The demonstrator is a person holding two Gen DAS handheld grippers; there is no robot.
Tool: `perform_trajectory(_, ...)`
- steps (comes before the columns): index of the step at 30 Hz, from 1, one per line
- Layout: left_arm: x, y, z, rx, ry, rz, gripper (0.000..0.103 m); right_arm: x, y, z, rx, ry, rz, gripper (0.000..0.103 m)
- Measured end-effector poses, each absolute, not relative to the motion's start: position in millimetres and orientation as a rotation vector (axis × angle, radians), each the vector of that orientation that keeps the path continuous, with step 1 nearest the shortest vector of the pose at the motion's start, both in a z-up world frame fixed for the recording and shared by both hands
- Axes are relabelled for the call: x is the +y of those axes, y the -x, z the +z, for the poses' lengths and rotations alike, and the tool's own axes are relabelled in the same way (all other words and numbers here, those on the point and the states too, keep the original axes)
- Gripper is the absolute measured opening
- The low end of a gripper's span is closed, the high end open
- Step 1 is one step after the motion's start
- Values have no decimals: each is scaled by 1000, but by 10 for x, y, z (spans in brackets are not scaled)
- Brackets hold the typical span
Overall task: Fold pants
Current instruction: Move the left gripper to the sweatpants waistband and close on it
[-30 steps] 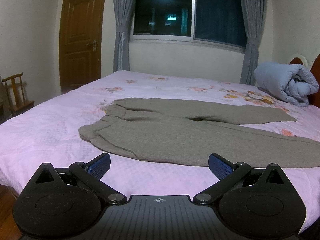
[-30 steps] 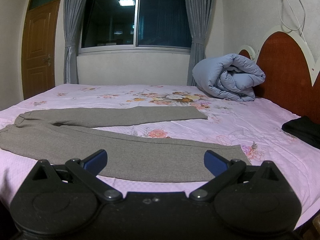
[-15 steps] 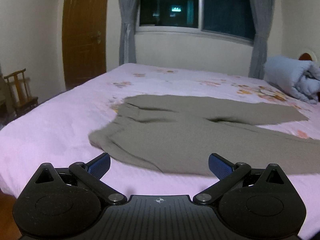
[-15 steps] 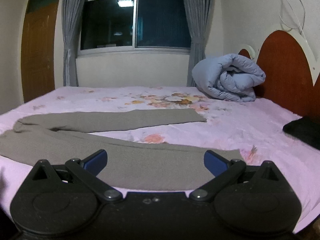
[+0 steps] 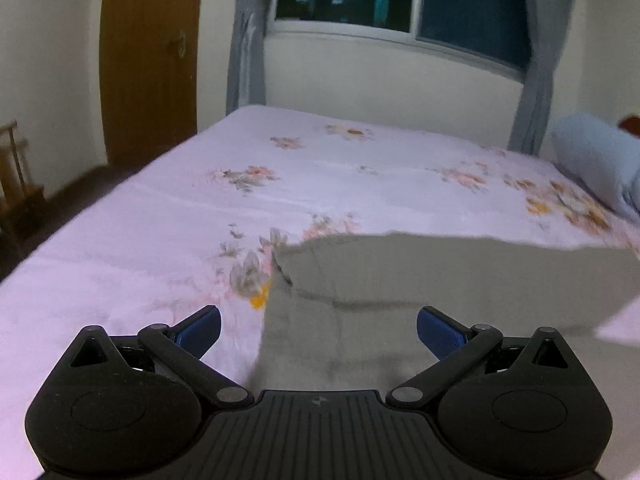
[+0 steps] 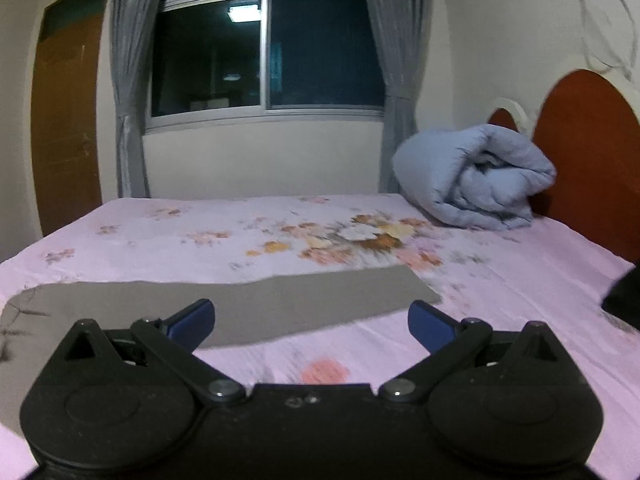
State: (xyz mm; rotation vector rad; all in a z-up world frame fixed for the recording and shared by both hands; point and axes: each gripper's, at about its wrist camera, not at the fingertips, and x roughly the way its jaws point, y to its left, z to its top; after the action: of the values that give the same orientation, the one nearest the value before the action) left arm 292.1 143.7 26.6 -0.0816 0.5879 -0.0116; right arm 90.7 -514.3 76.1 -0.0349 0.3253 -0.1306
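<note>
While the bed [image 5: 168,220] fills both views under a pink floral sheet, the grey pants [image 5: 460,276] lie flat on it toward its near edge, well apart from everything else. In the left wrist view the waist end sits closest, its left edge running up between the tongs' fingers, and the cloth spreads away to the right. In the right wrist view 1 leg [image 6: 256,304] stretches across the sheet, its cuff end pointing toward the headboard [image 6: 592,148] side. A rolled blue quilt [image 6: 476,176] rests at the bed's far corner against the headboard. A dark folded item [image 6: 624,296] sits at the bed's right edge; what it is cannot be told.

The left tongs [image 5: 318,330] hover low over the waist end, jaws spread wide, gripping nothing. The right tongs [image 6: 312,326] hover over bare sheet just in front of the leg, jaws equally wide, also holding nothing.
</note>
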Motion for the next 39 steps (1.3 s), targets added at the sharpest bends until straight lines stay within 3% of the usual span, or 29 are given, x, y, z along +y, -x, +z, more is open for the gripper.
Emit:
perform_trajectory(11,1742,-4501,-540,737,164,-73,103,-4771,-1998,312,435,83,-96,97)
perform_trajectory(25,1667,-5216,-954,828,122,-166,103,-4666,-2588,223,443,28,-10,97)
perform_trajectory(26,1699,-5224,-946,827,139,-168,98,-4683,-2577,210,445,27,-11,97)
perform_trajectory(27,1713,-5217,-918,819,155,-178,76,-4700,-2582,203,448,26,-17,97)
perform_trajectory(28,1714,-5193,-860,806,170,-206,66,-4720,-2575,195,453,22,-25,97)
perform_trajectory(29,1700,-5150,-788,790,176,-209,64,-4744,-2569,193,457,16,-29,97)
perform_trajectory(33,1625,-4880,-556,686,163,-286,67,-4813,-2516,201,451,15,-36,97)
perform_trajectory(39,1559,-4698,-588,694,177,-322,70,-4809,-2459,205,451,-5,-35,97)
